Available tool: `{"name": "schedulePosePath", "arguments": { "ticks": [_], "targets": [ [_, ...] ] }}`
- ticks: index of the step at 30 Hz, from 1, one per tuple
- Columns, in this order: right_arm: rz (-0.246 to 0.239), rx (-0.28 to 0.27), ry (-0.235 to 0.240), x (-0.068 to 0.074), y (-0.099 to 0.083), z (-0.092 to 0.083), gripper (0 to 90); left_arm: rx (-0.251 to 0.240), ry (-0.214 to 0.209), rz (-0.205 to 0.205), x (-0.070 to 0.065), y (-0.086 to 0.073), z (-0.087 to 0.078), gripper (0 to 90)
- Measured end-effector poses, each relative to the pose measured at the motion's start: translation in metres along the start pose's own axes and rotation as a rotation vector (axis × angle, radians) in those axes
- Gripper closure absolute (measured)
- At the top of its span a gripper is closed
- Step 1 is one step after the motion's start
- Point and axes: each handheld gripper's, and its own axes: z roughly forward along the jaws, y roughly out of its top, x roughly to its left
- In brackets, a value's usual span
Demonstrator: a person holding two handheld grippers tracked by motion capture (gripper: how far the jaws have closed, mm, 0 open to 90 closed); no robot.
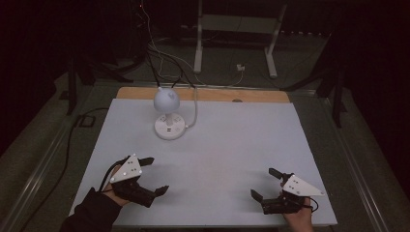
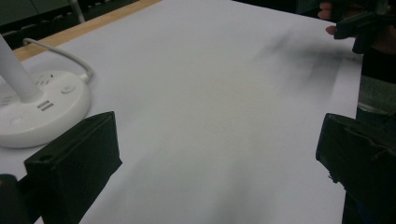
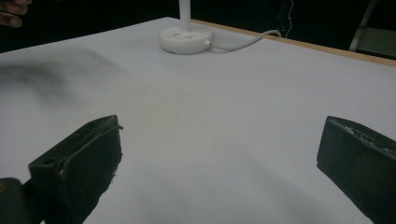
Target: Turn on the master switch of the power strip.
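A white desk lamp with a round base stands at the back left of the white table; its base shows close in the left gripper view and farther off in the right gripper view. My left gripper rests near the front left edge, open, with nothing between its jaws. My right gripper sits at the front right, also open and empty. In the left gripper view the right gripper appears at the top right.
A white cord runs from the lamp base to the table's wooden back edge. Behind the table are loose cables and a white metal stand on the dark floor.
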Motion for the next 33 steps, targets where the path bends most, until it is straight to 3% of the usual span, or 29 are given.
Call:
{"name": "schedulePosePath", "arguments": {
  "ticks": [15, 26, 33],
  "targets": [
    [0.001, 0.0, -0.001, 0.0, 0.0, 0.0, 0.0, -0.007, 0.01, 0.008, 0.009, 0.024, 0.009, 0.2],
    [0.001, 0.0, 0.001, 0.0, 0.0, 0.0, 0.0, -0.022, 0.031, -0.017, 0.019, 0.034, 0.02, 0.2],
    [0.001, 0.0, 0.003, 0.001, 0.0, 0.0, 0.0, -0.04, 0.058, -0.077, 0.029, 0.043, 0.033, 0.2]
  ]
}}
